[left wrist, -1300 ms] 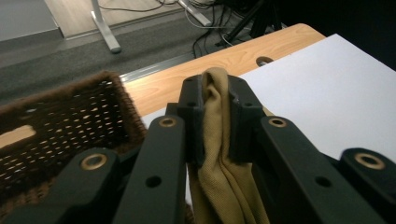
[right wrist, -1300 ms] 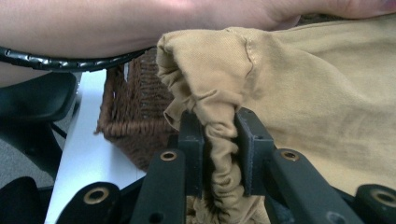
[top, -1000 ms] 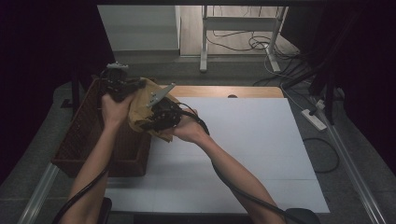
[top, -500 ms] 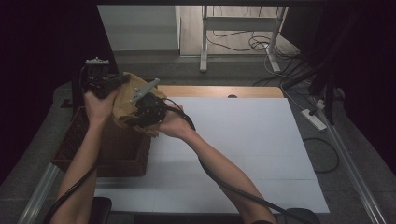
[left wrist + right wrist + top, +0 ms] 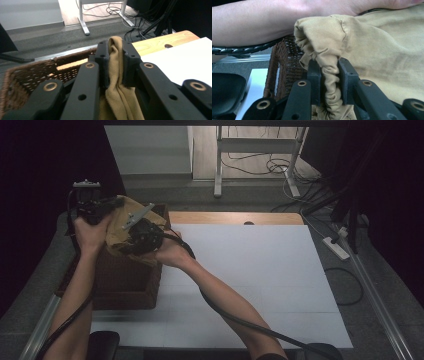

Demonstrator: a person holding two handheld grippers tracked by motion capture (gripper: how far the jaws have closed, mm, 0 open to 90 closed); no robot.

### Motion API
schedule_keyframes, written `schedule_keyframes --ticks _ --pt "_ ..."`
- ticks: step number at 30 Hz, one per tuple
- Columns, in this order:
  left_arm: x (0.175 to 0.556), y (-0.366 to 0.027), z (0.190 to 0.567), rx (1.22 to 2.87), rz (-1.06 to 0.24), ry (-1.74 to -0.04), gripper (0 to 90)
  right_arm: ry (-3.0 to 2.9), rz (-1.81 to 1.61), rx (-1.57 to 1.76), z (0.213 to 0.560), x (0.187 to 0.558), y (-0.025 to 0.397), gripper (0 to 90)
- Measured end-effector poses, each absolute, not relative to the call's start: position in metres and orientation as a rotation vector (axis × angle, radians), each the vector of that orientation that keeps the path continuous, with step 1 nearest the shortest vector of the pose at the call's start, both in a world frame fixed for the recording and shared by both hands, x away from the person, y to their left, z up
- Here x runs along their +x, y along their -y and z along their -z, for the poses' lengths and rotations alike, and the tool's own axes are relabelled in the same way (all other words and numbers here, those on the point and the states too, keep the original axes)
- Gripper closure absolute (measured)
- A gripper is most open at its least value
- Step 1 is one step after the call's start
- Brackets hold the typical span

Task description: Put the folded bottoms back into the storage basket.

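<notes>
A tan cloth (image 5: 119, 227) hangs bunched above a dark brown wicker basket (image 5: 125, 282) at the table's left edge. My left gripper (image 5: 97, 207) holds its far left end, with both jaws pressed on a fold of the cloth (image 5: 117, 72). My right gripper (image 5: 142, 232) is clamped on a gathered, elastic-looking hem of the cloth (image 5: 329, 75) just right of the left one. The basket rim (image 5: 27, 72) lies below the left jaws, and its side (image 5: 287, 67) shows past the right jaws.
A white sheet (image 5: 250, 280) covers the table to the right of the basket, with a wooden strip (image 5: 235, 217) along the far edge. Beyond it are a metal stand (image 5: 250, 150), floor cables and a power strip (image 5: 337, 247). A forearm (image 5: 262, 22) crosses the right gripper view.
Both grippers have lifted the cloth up and to the left over the basket; the left gripper now sits higher and farther left than one second ago.
</notes>
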State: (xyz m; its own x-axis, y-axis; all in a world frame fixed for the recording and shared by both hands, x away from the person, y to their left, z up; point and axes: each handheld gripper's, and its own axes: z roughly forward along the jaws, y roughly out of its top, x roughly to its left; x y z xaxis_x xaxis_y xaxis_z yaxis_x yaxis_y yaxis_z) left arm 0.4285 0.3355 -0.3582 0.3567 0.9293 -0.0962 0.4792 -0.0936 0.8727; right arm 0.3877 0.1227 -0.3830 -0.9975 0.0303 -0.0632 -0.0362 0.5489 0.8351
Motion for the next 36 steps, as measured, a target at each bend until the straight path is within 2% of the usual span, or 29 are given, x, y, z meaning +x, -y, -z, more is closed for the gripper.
schedule_keyframes --ticks 15,29,31,33,34,36 --pt "0.426 -0.358 0.382 1.749 -0.611 -1.314 78.0 -2.729 -1.443 0.005 0.404 0.384 -0.151 74.4" --pt "0.437 -0.352 0.421 1.864 -0.577 -1.36 75.8 -2.8 -1.362 0.044 0.439 0.385 -0.159 73.7" --pt "0.441 -0.349 0.425 1.892 -0.57 -1.376 68.7 -2.805 -1.347 0.05 0.443 0.384 -0.16 70.2" --pt "0.443 -0.349 0.426 1.894 -0.603 -1.386 49.5 -2.829 -1.345 0.069 0.446 0.385 -0.161 57.0" --pt "0.443 -0.349 0.425 1.885 -0.602 -1.392 43.8 -2.817 -1.361 0.085 0.446 0.385 -0.16 50.0" --pt "0.444 -0.352 0.422 1.851 -0.582 -1.395 34.6 -2.79 -1.366 0.105 0.444 0.386 -0.158 43.7"
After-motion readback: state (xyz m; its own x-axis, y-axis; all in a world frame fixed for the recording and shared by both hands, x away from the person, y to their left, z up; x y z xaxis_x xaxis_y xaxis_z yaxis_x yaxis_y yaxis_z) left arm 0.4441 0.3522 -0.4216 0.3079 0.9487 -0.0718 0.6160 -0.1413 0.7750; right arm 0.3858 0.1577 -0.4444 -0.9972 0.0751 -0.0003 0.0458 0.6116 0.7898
